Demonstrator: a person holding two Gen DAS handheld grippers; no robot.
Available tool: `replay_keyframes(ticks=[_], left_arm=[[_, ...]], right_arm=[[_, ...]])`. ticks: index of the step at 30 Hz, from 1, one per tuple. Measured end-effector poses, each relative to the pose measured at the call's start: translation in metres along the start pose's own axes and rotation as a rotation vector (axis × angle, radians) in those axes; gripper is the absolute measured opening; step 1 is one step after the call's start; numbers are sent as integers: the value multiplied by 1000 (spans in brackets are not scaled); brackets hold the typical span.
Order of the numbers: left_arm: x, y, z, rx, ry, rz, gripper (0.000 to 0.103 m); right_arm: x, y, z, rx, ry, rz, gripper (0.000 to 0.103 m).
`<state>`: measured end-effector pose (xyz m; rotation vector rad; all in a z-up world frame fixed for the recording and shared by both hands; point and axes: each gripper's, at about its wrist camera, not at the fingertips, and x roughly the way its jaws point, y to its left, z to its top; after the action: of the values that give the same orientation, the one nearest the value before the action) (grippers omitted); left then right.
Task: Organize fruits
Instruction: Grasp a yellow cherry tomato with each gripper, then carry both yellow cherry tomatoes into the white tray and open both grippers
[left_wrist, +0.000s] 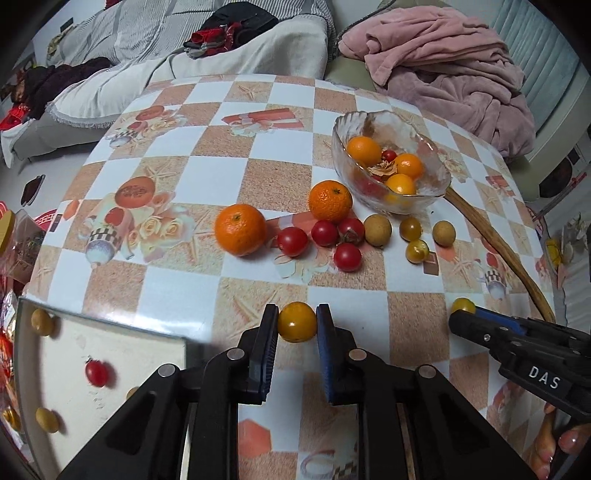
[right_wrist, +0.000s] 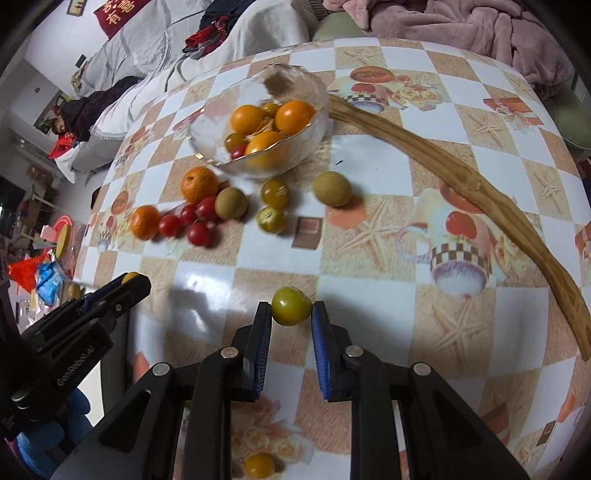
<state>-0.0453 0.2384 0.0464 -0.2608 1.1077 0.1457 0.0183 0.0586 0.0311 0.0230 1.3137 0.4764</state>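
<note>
Yellow round fruit (left_wrist: 297, 321) clamped in left hand-held gripper (left_wrist: 297, 325), no long axis

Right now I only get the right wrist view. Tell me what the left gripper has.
Observer: The left gripper is shut on a yellow tomato, pinched between both fingers.
Operator: Give me a place to put it.
Observer: A tray sits just to that gripper's left, at the table edge.
Operator: List what's in it.
Observer: One red tomato and at least two yellowish fruits, lying apart from each other.
</note>
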Motion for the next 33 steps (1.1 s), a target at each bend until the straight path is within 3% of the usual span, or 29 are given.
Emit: replay_keyframes(ticks=[9,20,33], left_arm=[[-42,35,-28,-29,-27,26,22],[-83,122,-82,-179,-34,138,22],[-86,202,-138,-341,-3,247,22]], right_arm=[[-10,47,-11,-85,3,36,24],[-1,152,-27,-271,46,122,24],[48,271,-48,-452,156,205,24]])
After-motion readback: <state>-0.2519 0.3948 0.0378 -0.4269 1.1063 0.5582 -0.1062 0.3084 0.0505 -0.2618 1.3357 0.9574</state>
